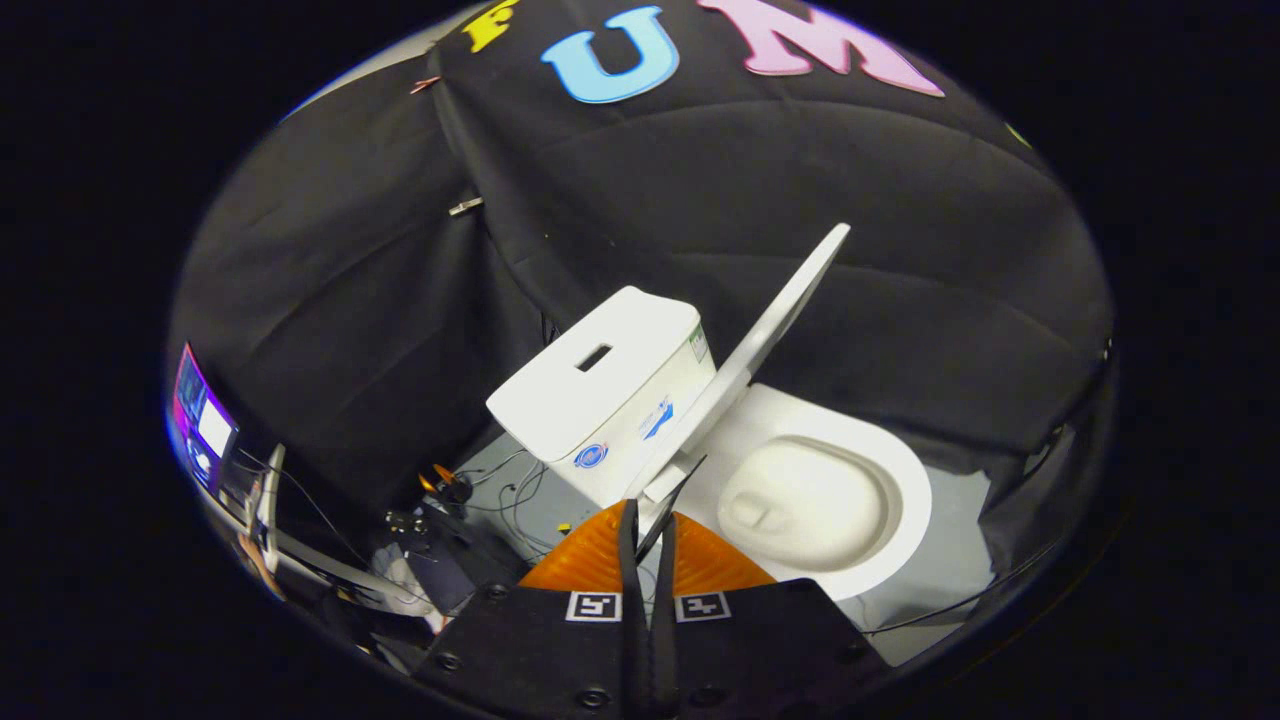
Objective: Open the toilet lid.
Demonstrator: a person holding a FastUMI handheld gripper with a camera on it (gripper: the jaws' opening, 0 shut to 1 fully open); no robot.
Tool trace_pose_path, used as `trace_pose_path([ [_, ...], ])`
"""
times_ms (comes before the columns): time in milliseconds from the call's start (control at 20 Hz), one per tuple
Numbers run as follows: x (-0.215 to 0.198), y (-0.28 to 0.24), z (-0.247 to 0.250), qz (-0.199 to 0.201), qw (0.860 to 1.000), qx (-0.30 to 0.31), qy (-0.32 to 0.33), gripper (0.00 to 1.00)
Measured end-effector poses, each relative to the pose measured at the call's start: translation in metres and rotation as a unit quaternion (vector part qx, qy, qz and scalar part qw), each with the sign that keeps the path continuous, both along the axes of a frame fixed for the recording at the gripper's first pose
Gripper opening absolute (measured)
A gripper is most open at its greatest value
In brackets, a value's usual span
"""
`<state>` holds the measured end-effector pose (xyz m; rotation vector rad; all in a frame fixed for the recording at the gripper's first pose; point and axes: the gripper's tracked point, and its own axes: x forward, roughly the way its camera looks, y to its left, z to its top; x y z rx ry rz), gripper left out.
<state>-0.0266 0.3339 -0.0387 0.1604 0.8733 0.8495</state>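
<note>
White toilet lid [775, 320], centre of the frame: raised, tilted back against the tank [600, 395], so the bowl [810, 500] lies uncovered; opening judged done. Tool [648, 545], lower centre: clenched, grasping nothing, short of the hinge, apparently clear of the lid.

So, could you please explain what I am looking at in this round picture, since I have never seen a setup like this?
This is a hand-held gripper with a camera mounted on it, looking forward along its two fingers. A person carries it; there is no robot arm. The fingers are closed together and hold nothing. Just beyond them stands a white toilet inside a booth hung with black cloth. Its lid is raised, tilted up next to the tank, so the bowl is open to view. Beside the tank, cables lie on the floor.
</note>
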Motion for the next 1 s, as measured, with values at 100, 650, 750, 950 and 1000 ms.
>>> trace_pose_path([
  [100, 0.002, 0.019, 0.010, 0.000, 0.999, -0.010, -0.042, 0.05],
  [650, 0.006, 0.110, 0.051, -0.010, 0.973, -0.045, -0.226, 0.05],
  [750, 0.006, 0.131, 0.056, -0.012, 0.967, -0.041, -0.250, 0.05],
  [950, 0.002, 0.164, 0.057, -0.015, 0.963, -0.018, -0.269, 0.05],
  [1000, 0.000, 0.173, 0.061, -0.013, 0.961, -0.008, -0.275, 0.09],
])
